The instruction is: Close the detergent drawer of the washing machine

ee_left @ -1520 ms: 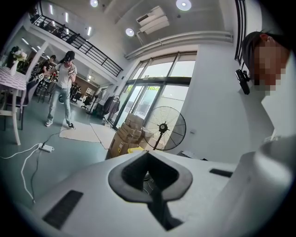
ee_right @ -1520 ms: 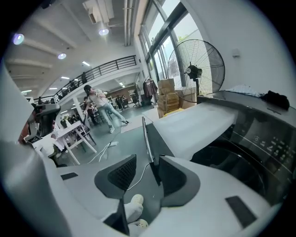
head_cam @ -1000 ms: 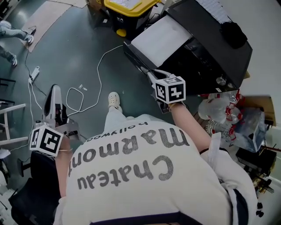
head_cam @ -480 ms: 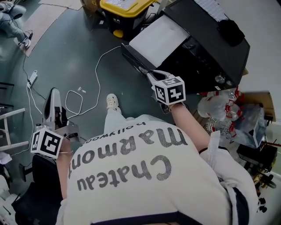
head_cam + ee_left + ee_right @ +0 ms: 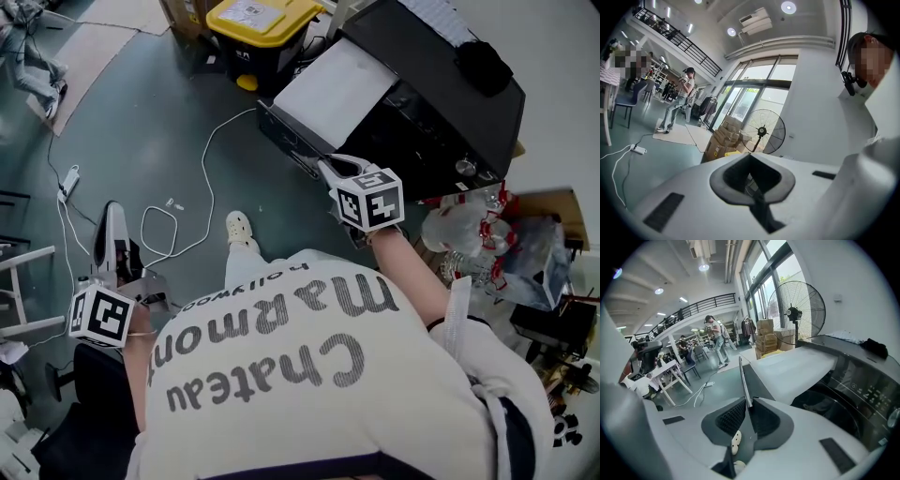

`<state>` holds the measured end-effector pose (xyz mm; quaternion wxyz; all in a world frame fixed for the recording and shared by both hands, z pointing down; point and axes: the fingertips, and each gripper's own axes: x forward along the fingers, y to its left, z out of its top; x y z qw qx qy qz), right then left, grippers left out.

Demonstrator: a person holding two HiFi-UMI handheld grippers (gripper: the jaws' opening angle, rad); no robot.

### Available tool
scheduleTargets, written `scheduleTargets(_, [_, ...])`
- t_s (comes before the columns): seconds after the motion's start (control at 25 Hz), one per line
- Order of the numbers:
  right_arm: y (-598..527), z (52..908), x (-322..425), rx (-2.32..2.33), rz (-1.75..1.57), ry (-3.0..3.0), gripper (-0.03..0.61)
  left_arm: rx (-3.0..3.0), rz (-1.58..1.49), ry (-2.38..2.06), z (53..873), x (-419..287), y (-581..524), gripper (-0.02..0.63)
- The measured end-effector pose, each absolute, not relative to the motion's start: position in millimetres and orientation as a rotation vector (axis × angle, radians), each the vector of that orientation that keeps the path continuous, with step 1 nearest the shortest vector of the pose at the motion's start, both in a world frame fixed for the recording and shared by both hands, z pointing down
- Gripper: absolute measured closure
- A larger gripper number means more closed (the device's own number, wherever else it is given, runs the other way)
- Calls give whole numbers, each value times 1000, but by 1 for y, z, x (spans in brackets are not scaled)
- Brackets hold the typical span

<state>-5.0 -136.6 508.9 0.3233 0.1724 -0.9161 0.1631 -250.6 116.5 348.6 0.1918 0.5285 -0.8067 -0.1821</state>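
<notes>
The black washing machine (image 5: pixel 441 103) stands at the upper right. Its drawer (image 5: pixel 333 89), white on top with a dark front panel (image 5: pixel 291 141), is pulled out toward the floor side. My right gripper (image 5: pixel 330 167) is at that front panel. In the right gripper view the panel's thin edge (image 5: pixel 743 376) runs between the pads of my right gripper (image 5: pixel 749 405); the jaws have just been closing and now pinch it. My left gripper (image 5: pixel 112 211) hangs low at the left, far from the machine. In its own view the left gripper (image 5: pixel 755 196) is shut on nothing.
A yellow-lidded black bin (image 5: pixel 253 23) stands beyond the drawer. A white cable (image 5: pixel 202 178) and a power strip (image 5: pixel 68 178) lie on the floor. Plastic-wrapped clutter (image 5: pixel 469 234) is piled right of the machine. A floor fan (image 5: pixel 796 310) and cardboard boxes (image 5: pixel 766 336) stand behind.
Both grippers stay about where they were, the right one still at the drawer's front panel. The head view has drifted a little, so the machine sits slightly higher in the picture.
</notes>
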Motion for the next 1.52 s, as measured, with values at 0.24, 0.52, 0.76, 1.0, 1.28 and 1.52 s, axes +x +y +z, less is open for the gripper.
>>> scheduleTargets(0.24, [-138,503,-2,457,416,-2405,511,1506,-497,-2281,344,-252,112,606])
scheduleTargets(0.52, [-144,500,1,521,437,-2406,509,1471,-515,-2291,343,-262,121,606])
scheduleTargets(0.76, [-163,497,6,585,459,-2383,505,1455,-546,-2296,339,-270,114,606])
scheduleTargets(1.0, [-178,498,13,664,476,-2359,498,1462,-523,-2286,344,-273,107,606])
scheduleTargets(1.28, [-195,498,19,730,512,-2349,495,1493,-513,-2263,340,-276,89,606])
scheduleTargets(1.52, [-201,498,21,746,510,-2349,495,1510,-540,-2218,345,-284,61,606])
